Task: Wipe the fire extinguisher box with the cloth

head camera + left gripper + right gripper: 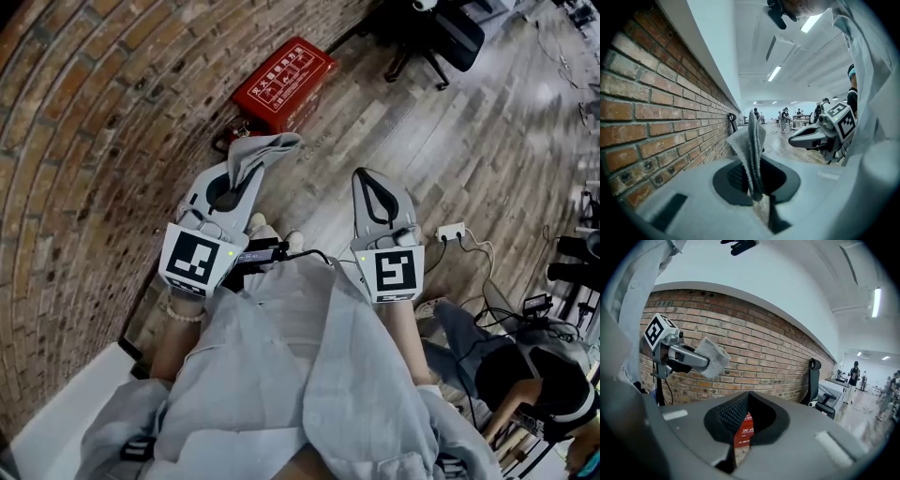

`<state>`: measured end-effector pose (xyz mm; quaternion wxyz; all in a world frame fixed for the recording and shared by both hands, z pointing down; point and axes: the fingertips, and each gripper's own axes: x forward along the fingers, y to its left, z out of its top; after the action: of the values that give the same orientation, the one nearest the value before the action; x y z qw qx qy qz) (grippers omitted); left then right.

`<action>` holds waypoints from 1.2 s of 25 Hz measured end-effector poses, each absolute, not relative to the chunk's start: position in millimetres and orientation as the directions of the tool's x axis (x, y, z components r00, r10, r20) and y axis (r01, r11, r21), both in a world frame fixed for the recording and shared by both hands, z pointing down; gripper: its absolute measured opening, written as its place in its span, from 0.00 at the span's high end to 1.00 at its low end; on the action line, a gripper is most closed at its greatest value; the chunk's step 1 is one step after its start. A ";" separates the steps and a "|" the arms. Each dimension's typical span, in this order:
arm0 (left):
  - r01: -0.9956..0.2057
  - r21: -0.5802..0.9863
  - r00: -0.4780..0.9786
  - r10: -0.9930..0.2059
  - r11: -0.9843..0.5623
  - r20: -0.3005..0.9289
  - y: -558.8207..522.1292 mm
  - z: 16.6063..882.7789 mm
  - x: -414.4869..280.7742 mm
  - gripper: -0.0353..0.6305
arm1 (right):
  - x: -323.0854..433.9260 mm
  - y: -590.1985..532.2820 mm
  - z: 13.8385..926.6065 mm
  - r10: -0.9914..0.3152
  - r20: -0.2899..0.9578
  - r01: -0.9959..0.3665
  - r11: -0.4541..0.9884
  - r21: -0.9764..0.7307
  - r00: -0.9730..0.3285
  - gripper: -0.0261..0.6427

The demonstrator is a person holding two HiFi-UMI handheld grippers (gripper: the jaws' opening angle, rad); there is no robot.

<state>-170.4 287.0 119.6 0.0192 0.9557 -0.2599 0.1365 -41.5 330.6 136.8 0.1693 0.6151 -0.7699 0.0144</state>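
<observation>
The red fire extinguisher box (281,84) stands on the wooden floor against the brick wall, well ahead of both grippers. My left gripper (242,178) is shut on a grey cloth (261,150) that sticks out past its tips toward the box. In the left gripper view the cloth (751,145) stands folded between the jaws of the left gripper (755,187). My right gripper (367,174) hovers beside the left one, shut with nothing in it. In the right gripper view a strip of the red box (743,434) shows through the slit below the right gripper (747,397).
The brick wall (84,141) runs along the left. A black office chair (431,37) stands beyond the box. A white power strip (450,232) with cables lies on the floor to the right. Another person (525,375) sits at the lower right.
</observation>
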 end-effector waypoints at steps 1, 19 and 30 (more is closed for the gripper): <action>-0.503 -0.030 0.827 -0.491 -0.864 0.274 288.1 120.7 -168.8 0.93 | -39.8 331.7 137.2 -0.944 0.276 -0.954 0.238 0.181 -0.183 0.95; -0.411 -0.030 0.869 -0.401 -0.911 0.290 186.1 135.0 -122.1 0.93 | -4.5 248.7 153.2 -0.948 0.304 -0.976 0.147 0.161 -0.093 0.95; -0.259 -0.041 0.901 -0.257 -0.965 0.350 94.8 159.4 -67.4 0.93 | 36.0 166.3 173.1 -0.948 0.318 -0.993 0.019 0.120 0.020 0.95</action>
<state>-67.4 94.8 159.4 0.0033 0.9749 -0.1324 0.1791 36.0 166.3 173.1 0.1571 0.6966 -0.6964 0.0712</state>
